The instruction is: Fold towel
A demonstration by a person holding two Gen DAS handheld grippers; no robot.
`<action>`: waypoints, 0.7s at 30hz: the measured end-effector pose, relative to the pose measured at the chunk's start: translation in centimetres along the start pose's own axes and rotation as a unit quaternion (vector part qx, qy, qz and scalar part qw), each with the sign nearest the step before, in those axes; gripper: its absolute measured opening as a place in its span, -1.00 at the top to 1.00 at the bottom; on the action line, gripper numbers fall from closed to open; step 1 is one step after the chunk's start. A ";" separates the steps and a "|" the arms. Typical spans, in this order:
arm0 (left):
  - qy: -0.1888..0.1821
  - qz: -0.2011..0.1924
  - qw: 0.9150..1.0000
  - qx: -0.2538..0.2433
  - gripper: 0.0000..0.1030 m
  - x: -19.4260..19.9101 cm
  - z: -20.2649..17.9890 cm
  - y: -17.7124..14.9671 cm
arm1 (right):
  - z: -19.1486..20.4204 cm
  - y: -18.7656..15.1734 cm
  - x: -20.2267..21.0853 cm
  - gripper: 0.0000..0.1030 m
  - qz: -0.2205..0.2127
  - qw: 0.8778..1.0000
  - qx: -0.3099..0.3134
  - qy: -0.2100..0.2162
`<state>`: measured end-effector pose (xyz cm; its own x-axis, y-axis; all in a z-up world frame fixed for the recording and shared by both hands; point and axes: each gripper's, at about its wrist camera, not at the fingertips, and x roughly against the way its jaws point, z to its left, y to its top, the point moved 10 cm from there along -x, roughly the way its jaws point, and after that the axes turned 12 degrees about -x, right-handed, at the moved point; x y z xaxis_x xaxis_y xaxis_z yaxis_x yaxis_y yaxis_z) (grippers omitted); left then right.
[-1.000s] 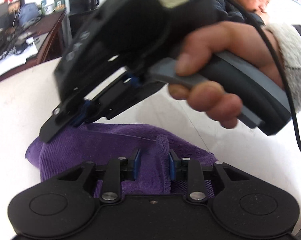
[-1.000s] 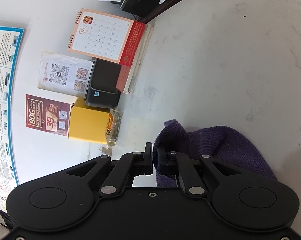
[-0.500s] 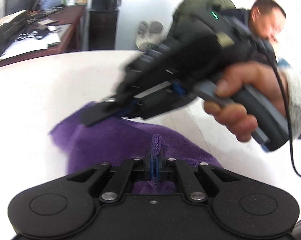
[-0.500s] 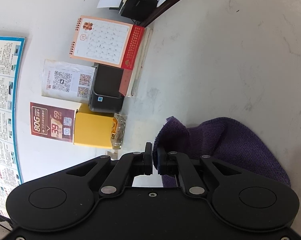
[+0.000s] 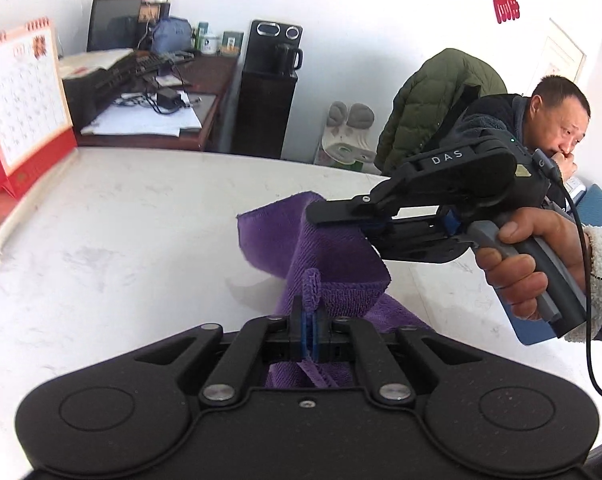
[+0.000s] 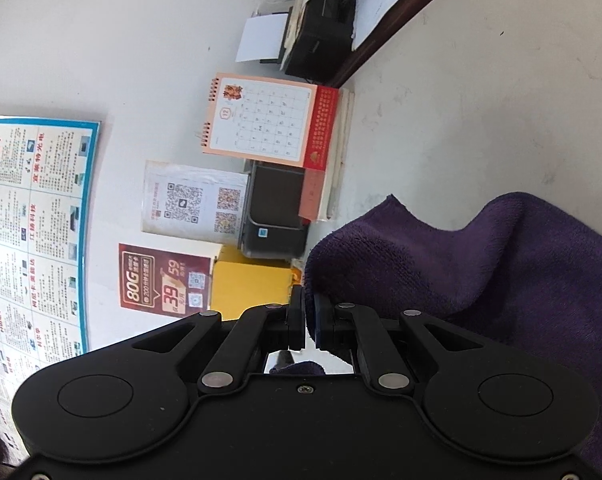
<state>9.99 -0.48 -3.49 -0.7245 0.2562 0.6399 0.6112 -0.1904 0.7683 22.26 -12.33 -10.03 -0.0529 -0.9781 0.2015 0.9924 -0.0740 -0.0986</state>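
A purple towel (image 5: 301, 240) hangs lifted above the white table (image 5: 121, 220), held at two points. My left gripper (image 5: 311, 312) is shut on one hemmed edge, which pokes up between the blue pads. In the left wrist view my right gripper (image 5: 341, 216), held in a hand (image 5: 533, 256), is shut on another edge farther away and higher. In the right wrist view my right gripper (image 6: 307, 312) pinches the towel (image 6: 481, 280), whose cloth drapes to the right of the fingers.
A red desk calendar (image 5: 21, 104) stands at the table's left edge. A black box (image 6: 277, 216) and a yellow box (image 6: 253, 288) sit by the wall. A seated person (image 5: 541, 132) is beyond the table's far right. A cluttered dark desk (image 5: 149, 92) stands behind.
My left gripper closed on the towel's edge and rose with it. The right gripper lifted its edge too, so the towel came up off the table and spread between the two.
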 end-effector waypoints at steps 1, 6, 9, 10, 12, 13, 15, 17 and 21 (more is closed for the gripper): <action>0.000 -0.005 1.000 -0.001 0.95 0.4 0.1 0.2 | 0.4 -0.2 0.2 0.89 -0.004 1.000 -0.001 0.007; 0.010 -0.042 0.999 -0.008 0.95 3.5 0.5 1.5 | 3.2 -1.4 1.2 0.89 -0.030 0.998 0.004 0.046; 0.017 -0.066 0.998 -0.015 0.95 5.4 0.8 2.5 | 5.3 -2.2 1.7 0.89 -0.039 0.997 0.017 0.061; 0.020 -0.074 0.997 -0.017 0.95 6.1 0.9 2.9 | 6.0 -2.4 1.8 0.89 -0.041 0.997 0.023 0.064; 0.028 -0.094 0.995 -0.021 0.95 7.7 1.2 3.8 | 7.3 -2.7 2.0 0.89 -0.045 0.996 0.034 0.071; 0.029 -0.104 0.994 -0.022 0.95 8.5 1.4 4.2 | 8.1 -2.9 2.1 0.89 -0.048 0.995 0.040 0.077; 0.030 -0.124 0.992 -0.017 0.95 10.2 2.0 5.1 | 9.7 -3.3 2.2 0.89 -0.051 0.994 0.053 0.086; 0.025 -0.144 0.989 -0.006 0.95 11.9 2.8 6.0 | 11.7 -3.7 1.9 0.89 -0.052 0.992 0.069 0.096; 0.018 -0.186 0.982 0.019 0.95 15.9 5.4 8.2 | 15.2 -4.4 1.0 0.89 -0.048 0.987 0.089 0.123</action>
<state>5.19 7.13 12.91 -0.9105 0.2666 0.3160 0.3134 -0.0536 0.9481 19.55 -10.07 5.44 -0.1507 -0.9877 -0.0424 0.9842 -0.1540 0.0874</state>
